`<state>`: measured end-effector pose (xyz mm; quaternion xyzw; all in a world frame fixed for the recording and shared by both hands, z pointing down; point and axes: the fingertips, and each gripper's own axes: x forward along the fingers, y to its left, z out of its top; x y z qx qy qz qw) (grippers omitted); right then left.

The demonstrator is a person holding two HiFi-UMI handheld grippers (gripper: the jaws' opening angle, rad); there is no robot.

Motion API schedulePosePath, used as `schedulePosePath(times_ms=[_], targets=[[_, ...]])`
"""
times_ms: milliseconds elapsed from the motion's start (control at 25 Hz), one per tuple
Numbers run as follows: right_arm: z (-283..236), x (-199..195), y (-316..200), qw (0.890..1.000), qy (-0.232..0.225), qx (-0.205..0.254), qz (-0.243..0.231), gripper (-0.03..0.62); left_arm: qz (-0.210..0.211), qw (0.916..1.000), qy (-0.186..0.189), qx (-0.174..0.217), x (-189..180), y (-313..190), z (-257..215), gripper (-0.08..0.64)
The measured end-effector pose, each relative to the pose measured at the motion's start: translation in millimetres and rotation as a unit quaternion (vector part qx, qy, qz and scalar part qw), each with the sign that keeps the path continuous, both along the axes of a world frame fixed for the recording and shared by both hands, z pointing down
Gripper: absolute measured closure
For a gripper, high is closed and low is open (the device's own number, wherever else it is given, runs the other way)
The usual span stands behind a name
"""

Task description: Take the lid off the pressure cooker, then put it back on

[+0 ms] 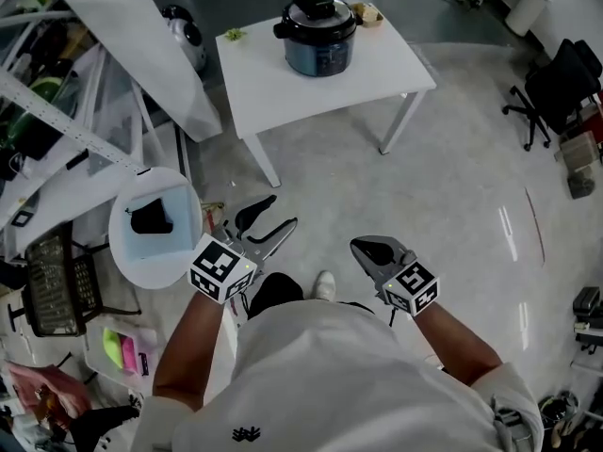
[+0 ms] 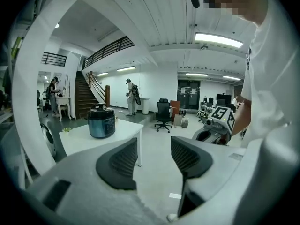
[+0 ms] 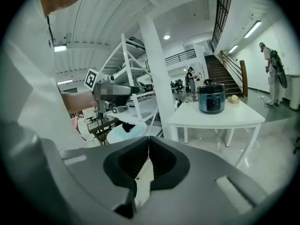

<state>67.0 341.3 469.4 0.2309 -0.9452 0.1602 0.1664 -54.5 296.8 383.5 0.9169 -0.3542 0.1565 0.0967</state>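
Note:
The pressure cooker (image 1: 318, 34), dark blue with a black lid on it, stands at the far side of a white table (image 1: 283, 88) well ahead of me. It also shows small in the left gripper view (image 2: 101, 121) and the right gripper view (image 3: 211, 97). My left gripper (image 1: 283, 211) (image 2: 153, 146) is held in front of my body, open, with only floor between its pads. To its right, my right gripper (image 1: 356, 245) (image 3: 149, 142) is shut with nothing in it. Both are far short of the table.
A round white stool (image 1: 155, 224) with a black object on it sits just left of my left gripper. White shelving (image 1: 57, 111) and a slanted white beam fill the left side. An office chair (image 1: 556, 92) stands far right. Small items (image 1: 367, 12) lie beside the cooker.

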Motion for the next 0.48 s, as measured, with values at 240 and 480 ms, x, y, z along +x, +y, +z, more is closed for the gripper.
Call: schedulePosePath(times_ms=[240,480], targets=[[3,10,-51,0.999,0.005,-0.007,0.032,0.577,0.015,0.9999,0.001,0.004,-2,-85,-5,0.332],[6,6,-111,0.998,0.013,-0.013,0.068,0.578,0.031,0.9993,-0.007,0.018,-15,-176,0,0.337]])
